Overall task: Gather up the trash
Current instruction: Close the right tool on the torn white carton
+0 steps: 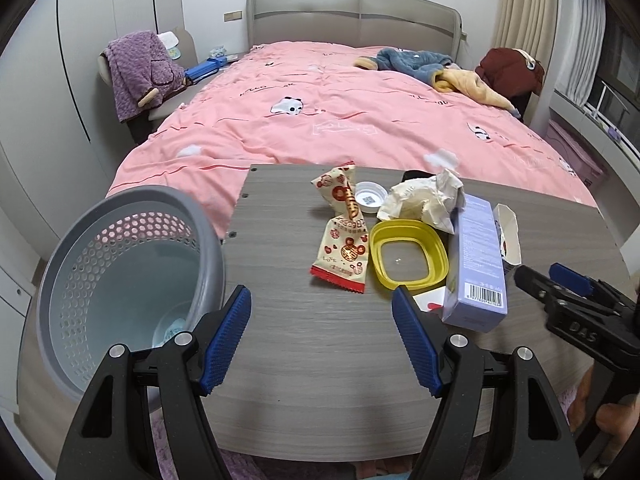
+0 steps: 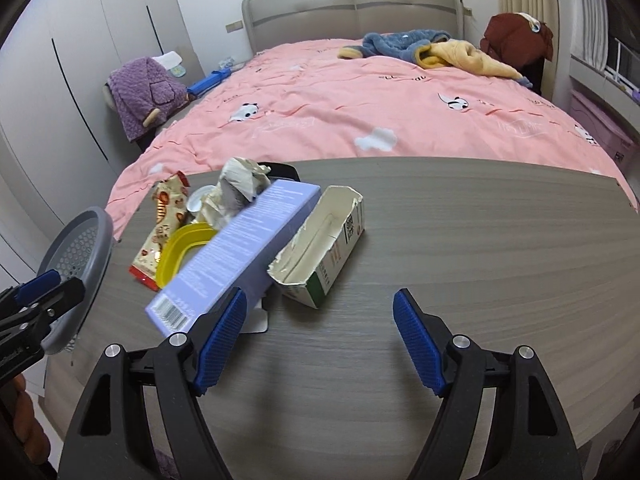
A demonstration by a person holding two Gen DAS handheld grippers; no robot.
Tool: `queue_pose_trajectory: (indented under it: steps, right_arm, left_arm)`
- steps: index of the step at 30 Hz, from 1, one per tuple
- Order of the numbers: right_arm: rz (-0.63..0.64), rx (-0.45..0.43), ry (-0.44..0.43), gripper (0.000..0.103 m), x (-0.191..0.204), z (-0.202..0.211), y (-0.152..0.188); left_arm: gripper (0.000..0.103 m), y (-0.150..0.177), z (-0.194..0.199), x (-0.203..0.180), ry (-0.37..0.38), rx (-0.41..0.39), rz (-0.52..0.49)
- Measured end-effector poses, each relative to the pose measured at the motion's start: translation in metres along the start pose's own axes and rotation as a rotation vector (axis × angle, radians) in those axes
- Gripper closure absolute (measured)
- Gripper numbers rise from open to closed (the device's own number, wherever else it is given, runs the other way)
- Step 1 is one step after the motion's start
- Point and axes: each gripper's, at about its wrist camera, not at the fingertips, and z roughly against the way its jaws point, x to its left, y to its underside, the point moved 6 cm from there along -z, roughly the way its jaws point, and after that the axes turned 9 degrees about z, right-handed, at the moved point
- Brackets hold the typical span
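- I hold two grippers over the grey worktop (image 2: 460, 240), and the trash sits in a little heap on it.
- My landmark is the long purple box (image 2: 240, 248). I name the other places from it.
- My left gripper (image 1: 322, 340) has its jaws wide apart, and nothing is in them.
- My right gripper (image 2: 320, 344) also has its jaws wide apart, with nothing in them.
- The purple box lies just ahead of my right gripper and a bit to its left. Its barcode end is the near end, close by my right gripper's left finger.
- The long way of the purple box runs from that near end away toward the bed (image 2: 360, 100), leaning to the right.
- The torn white carton (image 2: 320, 256) lies just right of the purple box, touching it or almost. It runs the same way, and it sits nearly straight ahead of my right jaws.
- The yellow lid (image 1: 408, 256) is just left of the purple box. The red and cream snack wrapper (image 1: 344, 236) is left of that.
- The crumpled paper (image 1: 424, 200) and the white cap (image 1: 370, 197) are behind the yellow lid, left of the box's far end.
- The grey bin (image 1: 132, 280) stands well to the left of the purple box, off the worktop's left edge, beside my left gripper.
- I think my right gripper is nearer the box and carton, and my left is nearer the bin.
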Motion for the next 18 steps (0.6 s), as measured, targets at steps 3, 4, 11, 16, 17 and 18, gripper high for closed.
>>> queue_pose_trajectory:
  steps: [3, 4, 11, 16, 17, 18]
  right_arm:
    - [0.003, 0.013, 0.011, 0.029, 0.001, -0.009, 0.002]
    - [0.001, 0.017, 0.011, 0.029, 0.001, -0.012, 0.003]
    - [0.007, 0.029, 0.046, 0.029, 0.001, -0.023, -0.001]
    - [0.001, 0.033, 0.064, 0.029, -0.003, -0.027, -0.003]
    - [0.0, 0.034, 0.066, 0.029, -0.002, -0.027, -0.003]
    - [-0.001, 0.036, 0.07, 0.029, -0.004, -0.027, -0.003]
  left_arm:
    - [0.033, 0.0, -0.003, -0.002, -0.004, 0.007, -0.005]
    - [0.033, 0.0, -0.004, -0.003, -0.005, 0.008, -0.007]
    - [0.033, 0.001, -0.01, -0.003, -0.007, 0.022, -0.01]
    - [0.033, 0.0, -0.012, -0.003, -0.007, 0.026, -0.009]
    - [0.033, 0.0, -0.012, -0.002, -0.007, 0.027, -0.008]
    - [0.033, 0.0, -0.013, -0.001, -0.007, 0.029, -0.007]
